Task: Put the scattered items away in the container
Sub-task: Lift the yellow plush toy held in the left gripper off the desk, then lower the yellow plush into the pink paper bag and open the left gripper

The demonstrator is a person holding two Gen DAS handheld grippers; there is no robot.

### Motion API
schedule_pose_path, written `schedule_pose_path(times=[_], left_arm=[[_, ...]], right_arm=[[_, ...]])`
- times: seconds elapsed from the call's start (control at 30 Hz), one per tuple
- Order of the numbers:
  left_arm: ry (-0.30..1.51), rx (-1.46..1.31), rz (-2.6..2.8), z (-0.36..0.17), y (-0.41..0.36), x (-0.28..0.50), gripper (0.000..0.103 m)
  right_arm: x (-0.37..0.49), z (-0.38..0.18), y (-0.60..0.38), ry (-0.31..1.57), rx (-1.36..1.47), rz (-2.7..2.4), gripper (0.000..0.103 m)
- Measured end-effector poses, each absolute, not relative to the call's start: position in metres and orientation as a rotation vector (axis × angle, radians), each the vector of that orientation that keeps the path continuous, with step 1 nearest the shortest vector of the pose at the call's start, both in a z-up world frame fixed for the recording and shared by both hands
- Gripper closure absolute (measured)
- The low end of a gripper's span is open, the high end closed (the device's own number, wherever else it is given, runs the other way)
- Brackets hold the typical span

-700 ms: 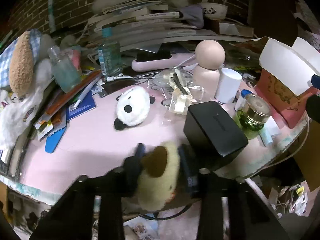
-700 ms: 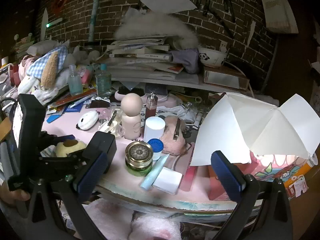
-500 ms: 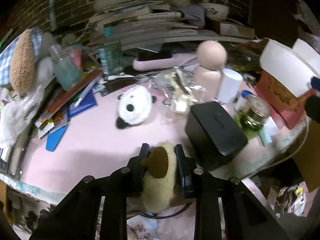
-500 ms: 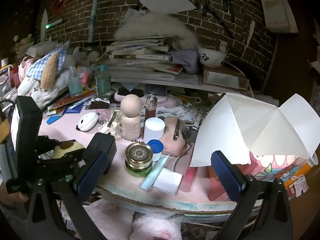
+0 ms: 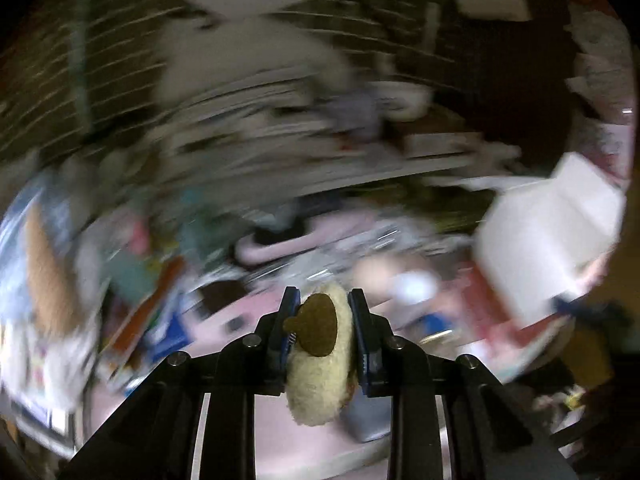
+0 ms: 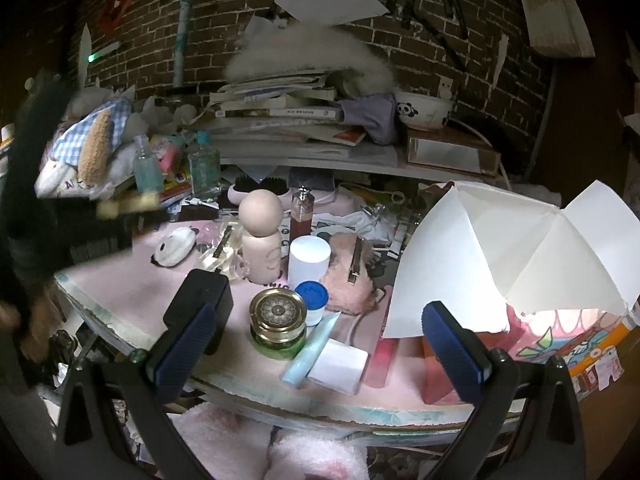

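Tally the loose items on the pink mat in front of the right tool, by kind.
Jars, gold lid: 1
Blue-capped bottles: 1
White cylinders: 1
Peach doll-shaped bottles: 1
Panda plush: 1
Pale blue tubes: 1
Red perfume bottles: 1
Total: 7

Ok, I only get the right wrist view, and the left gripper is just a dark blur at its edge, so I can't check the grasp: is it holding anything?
Observer: Yes. In the left wrist view the left gripper has its jaws shut on a cream plush with a brown patch.
Operator: Gripped at one end or in the middle?
Observer: At the brown-patch end. Both pads press its sides, and the rest bulges back toward the camera.
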State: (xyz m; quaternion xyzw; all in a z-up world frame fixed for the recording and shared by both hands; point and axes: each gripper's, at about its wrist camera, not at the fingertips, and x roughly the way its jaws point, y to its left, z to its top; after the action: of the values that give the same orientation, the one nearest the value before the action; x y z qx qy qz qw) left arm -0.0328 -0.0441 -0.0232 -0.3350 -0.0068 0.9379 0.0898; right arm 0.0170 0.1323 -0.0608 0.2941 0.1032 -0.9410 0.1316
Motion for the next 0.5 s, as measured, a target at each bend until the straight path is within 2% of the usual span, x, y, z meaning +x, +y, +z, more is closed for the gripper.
schedule_pose_path(times=[0.13,0.23,0.5], left_arm=[[0.010,-0.960,2.603,0.023,-0.002,-0.059,0.084],[0.129,-0.964,2.482,0.048,0.051,-0.076,0.084],[0.368,-1.171,2.162,0.049,0.183,-0.109,0.084]], right_arm=[[0.018,-0.060,0.141,0.257,0.864,-2.722,0.000],[0.021,-0.059,0.145,0.245,0.856,-2.705,0.000],[0.027,-0.061,0.157,0.158,0.853,-2.663,0.000]])
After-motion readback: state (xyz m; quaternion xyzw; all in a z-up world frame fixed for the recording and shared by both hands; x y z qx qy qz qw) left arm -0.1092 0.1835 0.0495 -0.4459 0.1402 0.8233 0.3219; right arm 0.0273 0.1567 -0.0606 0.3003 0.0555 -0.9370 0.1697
